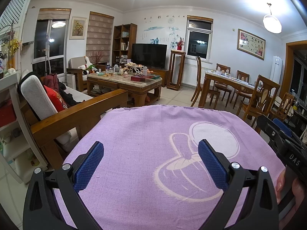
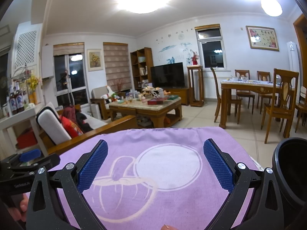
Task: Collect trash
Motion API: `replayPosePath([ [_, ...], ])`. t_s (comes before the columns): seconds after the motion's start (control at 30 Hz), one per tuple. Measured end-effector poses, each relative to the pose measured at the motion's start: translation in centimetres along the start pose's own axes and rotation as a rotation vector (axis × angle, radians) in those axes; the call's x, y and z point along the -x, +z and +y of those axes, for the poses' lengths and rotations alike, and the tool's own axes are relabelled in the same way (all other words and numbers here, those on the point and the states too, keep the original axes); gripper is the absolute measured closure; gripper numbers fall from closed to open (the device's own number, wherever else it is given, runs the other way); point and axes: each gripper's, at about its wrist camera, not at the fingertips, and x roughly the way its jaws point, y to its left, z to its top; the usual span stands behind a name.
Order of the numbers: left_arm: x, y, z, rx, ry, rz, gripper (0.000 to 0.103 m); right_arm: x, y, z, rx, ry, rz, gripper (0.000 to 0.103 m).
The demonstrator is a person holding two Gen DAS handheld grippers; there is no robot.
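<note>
Both grippers hover over a purple cloth [image 1: 145,153] printed with a pale cartoon outline. My left gripper [image 1: 150,154] is open, its blue pads spread wide with nothing between them. My right gripper [image 2: 155,152] is open too, above the same cloth [image 2: 172,201]. In the left wrist view the right gripper's black body [image 1: 284,140] shows at the right edge, held by a hand [image 1: 287,184]. The left gripper's body [image 2: 28,163] shows at the left edge of the right wrist view. A black bin rim [image 2: 289,170] sits at the right. No loose trash shows on the cloth.
A wooden sofa [image 1: 76,111] with red cushions stands left. Beyond it a cluttered coffee table [image 1: 124,80] carries boxes, bottles and snacks. A TV [image 1: 149,54], a tall wooden stand [image 1: 177,69] and a dining table with chairs [image 1: 236,88] stand further off on a tiled floor.
</note>
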Motion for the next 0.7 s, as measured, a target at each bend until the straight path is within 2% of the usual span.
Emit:
replayPosePath([
  [0.23,-0.09,0.0,-0.12,-0.017,-0.001,0.002,0.005,-0.01,0.01,-0.05,-0.001,0.0,0.001,0.005],
  [0.47,-0.72,0.15,0.08,-0.026,-0.04,0.0,0.005,-0.16,-0.04,-0.34,-0.003,-0.002,0.006,0.005],
  [0.7,-0.91,0.61,0.35,-0.01,-0.033,0.002,0.005,-0.16,0.03,-0.42,-0.004,-0.001,0.007,0.005],
])
